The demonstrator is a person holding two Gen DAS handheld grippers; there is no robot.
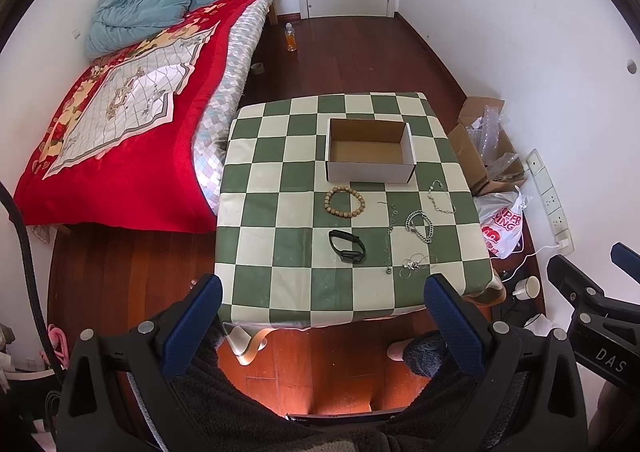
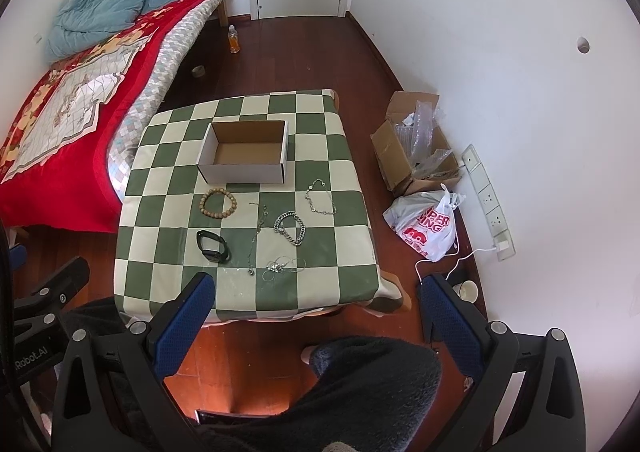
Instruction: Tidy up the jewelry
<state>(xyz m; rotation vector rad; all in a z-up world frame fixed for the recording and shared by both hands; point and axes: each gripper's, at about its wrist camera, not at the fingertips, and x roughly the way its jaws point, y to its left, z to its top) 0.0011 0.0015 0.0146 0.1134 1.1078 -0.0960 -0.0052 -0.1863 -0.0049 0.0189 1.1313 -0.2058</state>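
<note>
An open, empty cardboard box stands on the green-and-cream checkered table. In front of it lie a wooden bead bracelet, a black fitness band, a thick silver chain bracelet, a thin silver bracelet, a long thin chain and a tangled fine necklace. My left gripper and right gripper are both open and empty, held above the table's near edge.
A bed with a red blanket borders the table's left. A cardboard box with plastic wrap, a white shopping bag, a power strip and a cup sit on the floor at right. A bottle stands near the door.
</note>
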